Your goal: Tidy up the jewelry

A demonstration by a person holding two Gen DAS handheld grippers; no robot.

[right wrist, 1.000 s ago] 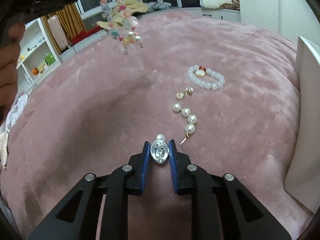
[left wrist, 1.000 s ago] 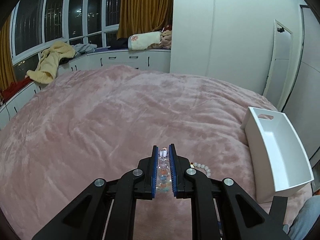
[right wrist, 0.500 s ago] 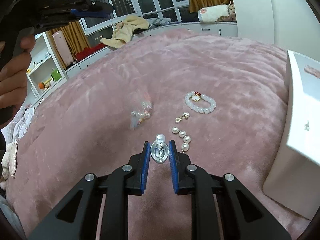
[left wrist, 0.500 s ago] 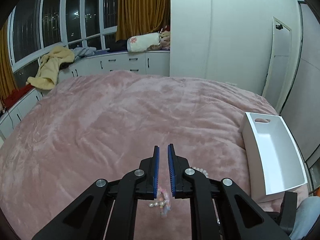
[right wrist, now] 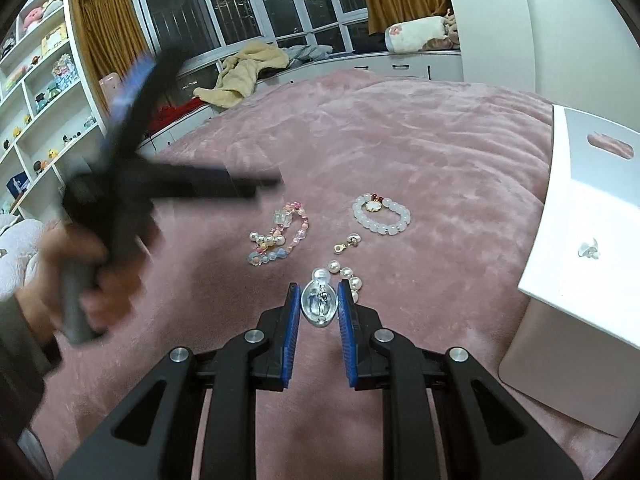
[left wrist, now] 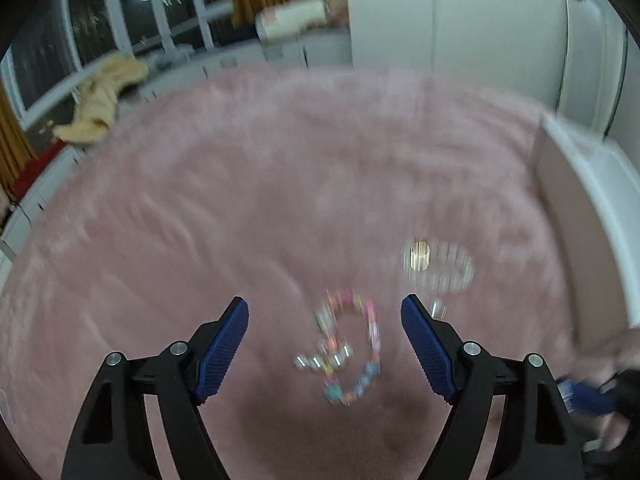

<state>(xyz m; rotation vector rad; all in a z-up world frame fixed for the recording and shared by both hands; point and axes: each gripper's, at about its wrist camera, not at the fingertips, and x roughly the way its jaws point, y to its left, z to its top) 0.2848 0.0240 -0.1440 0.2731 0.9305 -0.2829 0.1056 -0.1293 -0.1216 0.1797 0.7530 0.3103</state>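
— Dropped. Bead bracelet [right wrist: 278,238] down on the pink blanket [right wrist: 420,152], out of the left gripper [left wrist: 325,334] that had it pinched a second ago.

— Left jaws now?

— Spread wide, nothing between them. Hanging above that bracelet, view smeared with motion. Seen from the right side as a dark blur, swinging.

— And the right gripper [right wrist: 319,304]?

— Closed on a clear oval pendant [right wrist: 320,302], same hold as a second ago. Pearl strand [right wrist: 346,274] trailing from it onto the blanket, so only partly lifted.

— Rest of the jewelry?

— White bracelet [right wrist: 382,214] with gold charm lying beyond, well apart from the bead one. Small gold clasp [right wrist: 347,242] between it and the pearls. All loose on the blanket.

— The white bin [right wrist: 576,240]?

— Off to the right, on its side by the look of it, handle slot showing. Nothing visibly inside from here.

— Meaning for the job?

— A setback or a re-grip, hard to say which. Bead bracelet landed in a loose loop, not tangled, right under the open jaws. Probably an easy re-pick. Nothing sorted yet; every piece but the pendant outside the bin.
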